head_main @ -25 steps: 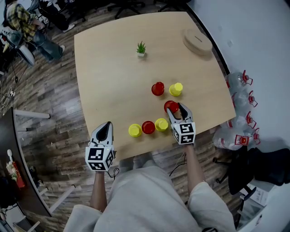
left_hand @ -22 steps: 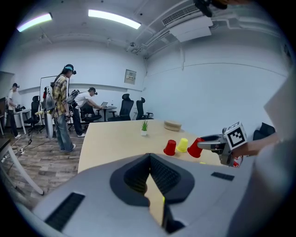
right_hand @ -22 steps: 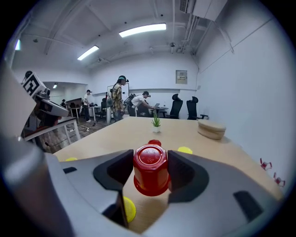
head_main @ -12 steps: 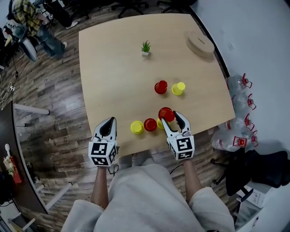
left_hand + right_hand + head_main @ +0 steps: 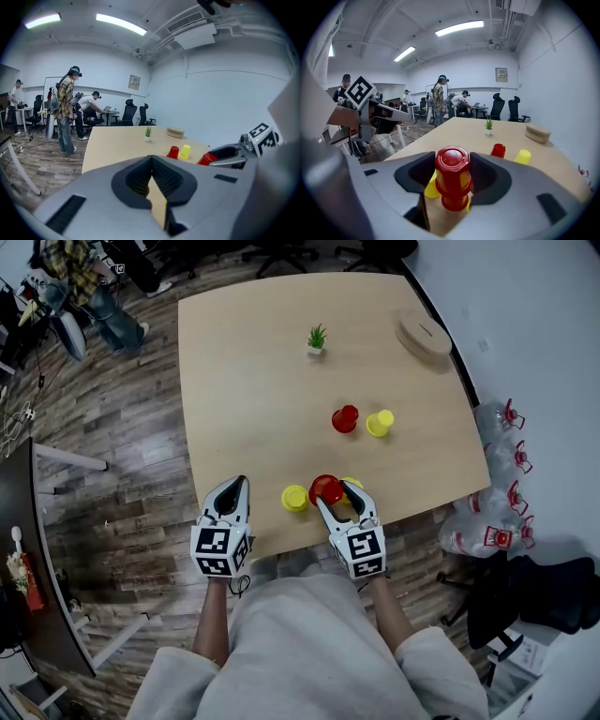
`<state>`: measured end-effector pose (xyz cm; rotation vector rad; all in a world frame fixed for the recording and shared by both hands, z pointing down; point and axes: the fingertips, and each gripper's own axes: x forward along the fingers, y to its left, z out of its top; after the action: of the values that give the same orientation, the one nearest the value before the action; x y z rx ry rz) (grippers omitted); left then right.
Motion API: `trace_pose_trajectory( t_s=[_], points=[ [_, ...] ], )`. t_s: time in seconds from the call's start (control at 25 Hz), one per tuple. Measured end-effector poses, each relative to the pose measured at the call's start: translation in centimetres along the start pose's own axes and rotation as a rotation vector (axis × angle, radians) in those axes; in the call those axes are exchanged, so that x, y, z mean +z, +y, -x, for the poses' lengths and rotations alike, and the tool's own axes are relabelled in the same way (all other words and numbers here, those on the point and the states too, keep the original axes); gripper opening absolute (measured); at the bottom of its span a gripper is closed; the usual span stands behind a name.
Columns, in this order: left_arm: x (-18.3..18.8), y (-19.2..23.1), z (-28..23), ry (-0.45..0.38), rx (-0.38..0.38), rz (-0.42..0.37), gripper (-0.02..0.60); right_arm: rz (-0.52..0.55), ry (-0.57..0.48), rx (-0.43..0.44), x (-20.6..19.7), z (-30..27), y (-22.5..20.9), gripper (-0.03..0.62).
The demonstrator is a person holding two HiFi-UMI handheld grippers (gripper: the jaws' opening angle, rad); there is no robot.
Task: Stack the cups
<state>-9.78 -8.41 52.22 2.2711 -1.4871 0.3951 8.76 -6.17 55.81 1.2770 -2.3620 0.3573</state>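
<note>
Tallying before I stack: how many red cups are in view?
3. One red cup in the right hand-held gripper; a second red cup right below it; a third red cup farther back beside a yellow cup. None seems hidden.

Our left tongs (image 5: 152, 174) are pressed together with nothing in them. Past them on the tabletop (image 5: 117, 145) we see a far red cup (image 5: 173, 152) beside a yellow cup (image 5: 185, 151). Our right tongs (image 5: 216, 157) hold a near red cup (image 5: 205, 160).

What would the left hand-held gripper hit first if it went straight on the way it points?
Probably the bare table top, short of the little plant; depth is hard to judge.
</note>
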Motion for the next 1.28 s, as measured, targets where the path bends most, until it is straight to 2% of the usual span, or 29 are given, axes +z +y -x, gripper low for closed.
trace_pose_trajectory(
  t_s=[0.16, 0.32, 0.84, 0.92, 1.08, 1.28],
  points=[
    [0.4, 0.8, 0.6, -0.010, 0.010, -0.003, 0.011, 0.015, 0.001, 0.028, 0.4, -0.8, 2.1, 0.232],
    [0.6, 1.5, 1.2, -0.017, 0.018, -0.005, 0.011, 0.005, 0.030, 0.060, -0.8, -1.3, 3.6, 0.232],
    [0.7, 2.2, 1.8, -0.022, 0.031, -0.002, 0.011, 0.003, 0.080, 0.047, -1.8, -2.3, 3.5, 0.233],
    [0.7, 2.2, 1.7, -0.023, 0.031, -0.001, 0.011, -0.009, 0.072, 0.060, -1.8, -2.4, 3.6, 0.245],
    [0.8, 2.0, 1.5, -0.022, 0.030, -0.001, 0.011, -0.019, 0.034, 0.077, -1.1, -2.1, 3.7, 0.331],
    [0.9, 1.9, 1.3, -0.024, 0.024, -0.003, 0.011, -0.053, -0.071, 0.071, 1.4, -0.3, 2.6, 0.333]
  ],
)
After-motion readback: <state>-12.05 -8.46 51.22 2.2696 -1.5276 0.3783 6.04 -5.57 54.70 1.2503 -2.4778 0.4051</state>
